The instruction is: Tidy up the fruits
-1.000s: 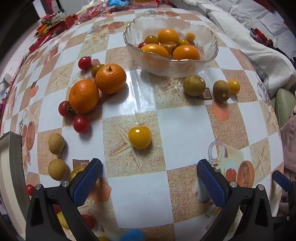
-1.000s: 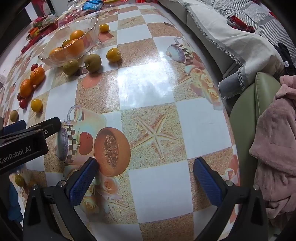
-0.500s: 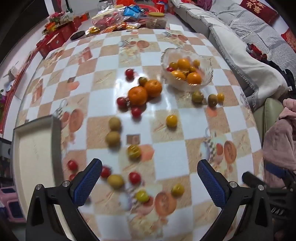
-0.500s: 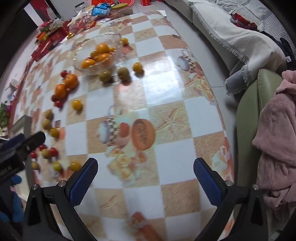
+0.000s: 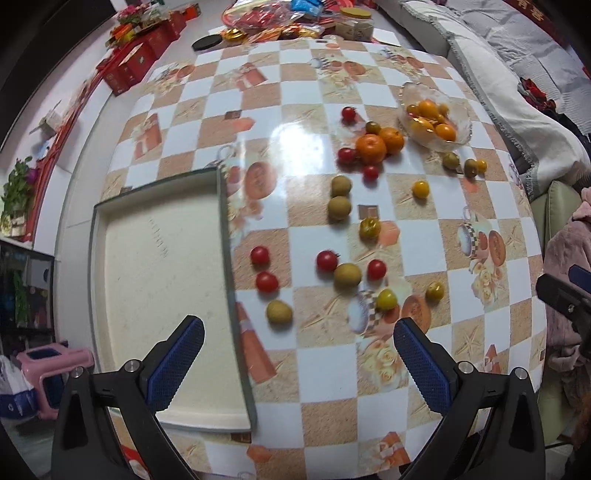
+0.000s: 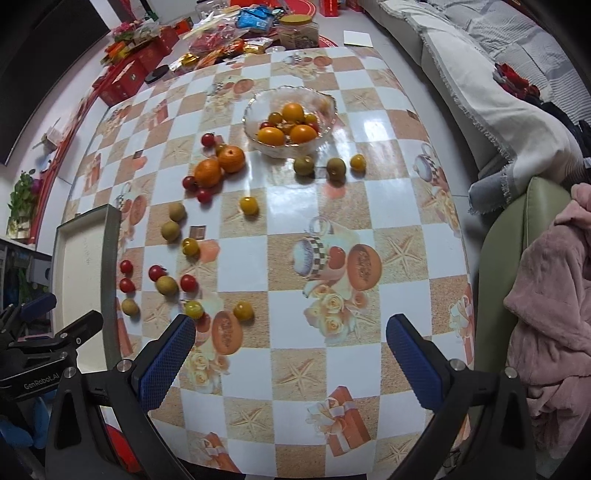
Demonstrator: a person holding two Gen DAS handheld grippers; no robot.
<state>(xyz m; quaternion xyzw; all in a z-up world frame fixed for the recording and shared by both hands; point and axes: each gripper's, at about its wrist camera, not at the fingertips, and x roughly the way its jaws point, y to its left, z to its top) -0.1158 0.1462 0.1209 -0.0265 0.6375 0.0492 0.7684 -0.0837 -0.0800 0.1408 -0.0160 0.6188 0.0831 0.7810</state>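
Loose fruit lies across the checkered table: two mandarins (image 5: 371, 148) (image 6: 231, 158), several red cherry tomatoes (image 5: 327, 260) (image 6: 156, 272), tan longans (image 5: 347, 274) (image 6: 167, 285) and yellow tomatoes (image 5: 420, 189) (image 6: 248, 205). A glass bowl (image 5: 463, 136) (image 6: 255, 107) holds orange and yellow fruit. An empty cream tray (image 5: 155, 251) (image 6: 79, 258) sits at the left. My left gripper (image 5: 295, 354) is open and empty, high above the tray's edge. My right gripper (image 6: 290, 350) is open and empty, high above the table's near side.
Red boxes (image 5: 136, 62) and snack packets (image 6: 258, 18) crowd the table's far end. A sofa with a grey-white blanket (image 6: 491, 85) runs along the right. A pink garment (image 6: 554, 295) lies on a green seat at the near right.
Both grippers have risen far up and back from the table, so the whole spread of fruit and the tray now show. Both stay open and empty.
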